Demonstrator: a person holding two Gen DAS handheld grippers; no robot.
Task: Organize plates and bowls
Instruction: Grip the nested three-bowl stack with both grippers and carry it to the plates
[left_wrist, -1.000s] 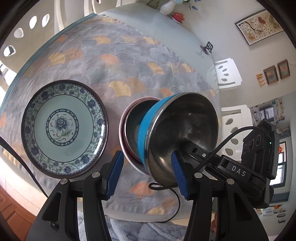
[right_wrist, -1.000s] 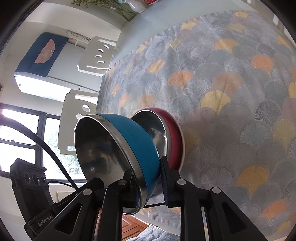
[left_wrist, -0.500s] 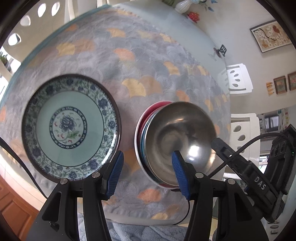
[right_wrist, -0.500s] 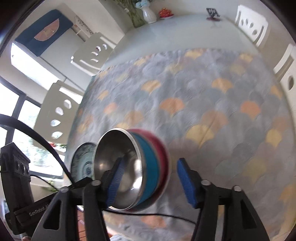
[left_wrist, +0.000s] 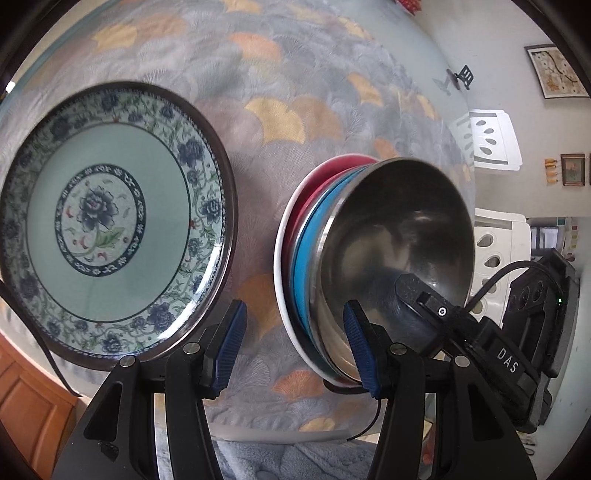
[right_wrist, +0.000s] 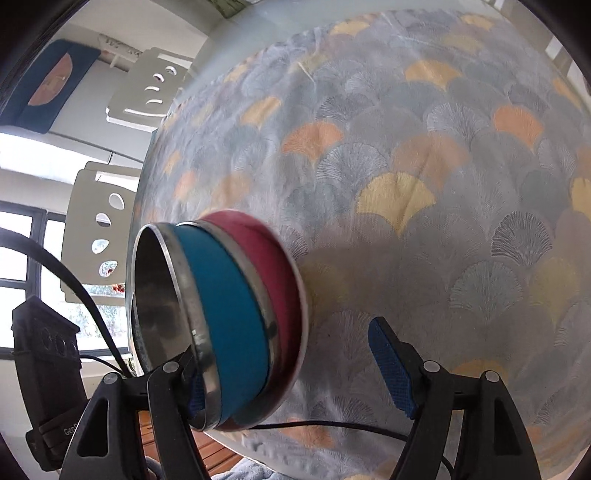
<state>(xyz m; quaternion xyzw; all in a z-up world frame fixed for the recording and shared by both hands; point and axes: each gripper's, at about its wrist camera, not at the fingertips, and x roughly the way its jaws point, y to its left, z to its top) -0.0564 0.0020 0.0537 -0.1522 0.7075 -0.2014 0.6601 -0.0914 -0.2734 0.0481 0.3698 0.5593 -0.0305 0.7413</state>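
Observation:
A blue steel-lined bowl (left_wrist: 399, 243) sits nested in a red bowl (left_wrist: 321, 181) on the tablecloth; both show in the right wrist view as the blue bowl (right_wrist: 229, 306) inside the red bowl (right_wrist: 280, 266). A floral blue-and-white plate (left_wrist: 107, 225) lies to their left. My left gripper (left_wrist: 295, 347) is open and empty, near the gap between plate and bowls. My right gripper (right_wrist: 299, 373) is open, its jaws astride the bowls' near side, the left pad behind the blue bowl's rim. The right gripper's body (left_wrist: 491, 350) shows beside the bowls.
The fan-patterned tablecloth (right_wrist: 424, 166) covers the table. White chairs (right_wrist: 99, 236) stand along the far edge, another chair (left_wrist: 487, 140) at the right. The table's near edge (left_wrist: 295, 435) lies just below the left gripper. A cable (right_wrist: 332, 428) trails across the cloth.
The right gripper set the blue bowl into the red bowl, opened and let go. The left gripper has come closer to the plate and bowls.

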